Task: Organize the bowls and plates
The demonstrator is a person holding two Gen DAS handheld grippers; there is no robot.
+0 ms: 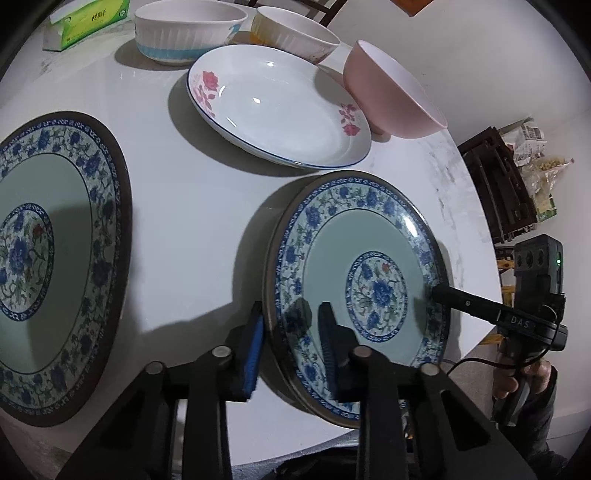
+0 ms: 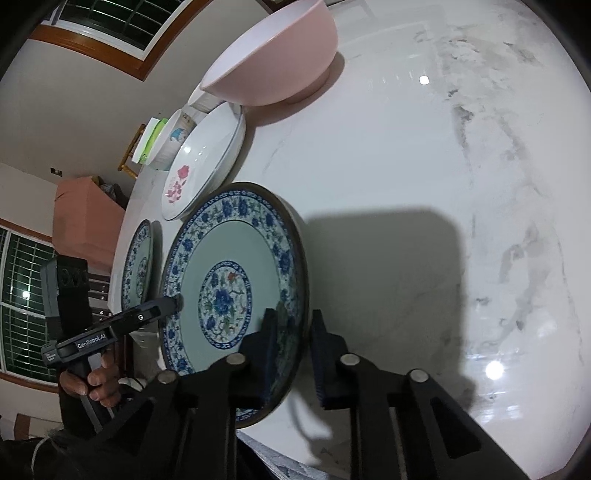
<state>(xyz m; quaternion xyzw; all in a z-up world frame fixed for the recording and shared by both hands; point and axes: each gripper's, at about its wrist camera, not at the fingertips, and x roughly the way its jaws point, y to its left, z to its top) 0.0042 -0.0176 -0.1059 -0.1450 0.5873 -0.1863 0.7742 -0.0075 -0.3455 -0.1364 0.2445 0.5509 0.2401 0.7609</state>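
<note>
A blue-flowered plate (image 1: 369, 229) (image 2: 236, 243) with a pale green centre sits at the near edge of the white table (image 1: 192, 206). My left gripper (image 1: 291, 328) straddles its left rim, one pad outside and one on the plate's face, shut on it. My right gripper (image 2: 295, 339) clamps the opposite rim the same way; its tip (image 1: 439, 291) shows in the left wrist view, and the left gripper (image 2: 173, 304) shows in the right wrist view. A matching second blue plate (image 1: 55, 221) (image 2: 142, 258) lies flat to the left.
Behind stand a white rose-printed plate (image 1: 277, 107) (image 2: 199, 166), a pink bowl (image 1: 388, 96) (image 2: 280, 62), a white bowl with a blue band (image 1: 184, 33), a cream bowl (image 1: 291, 33) and a green tissue box (image 1: 88, 22). Dark wooden furniture (image 1: 502, 192) stands past the table's right edge.
</note>
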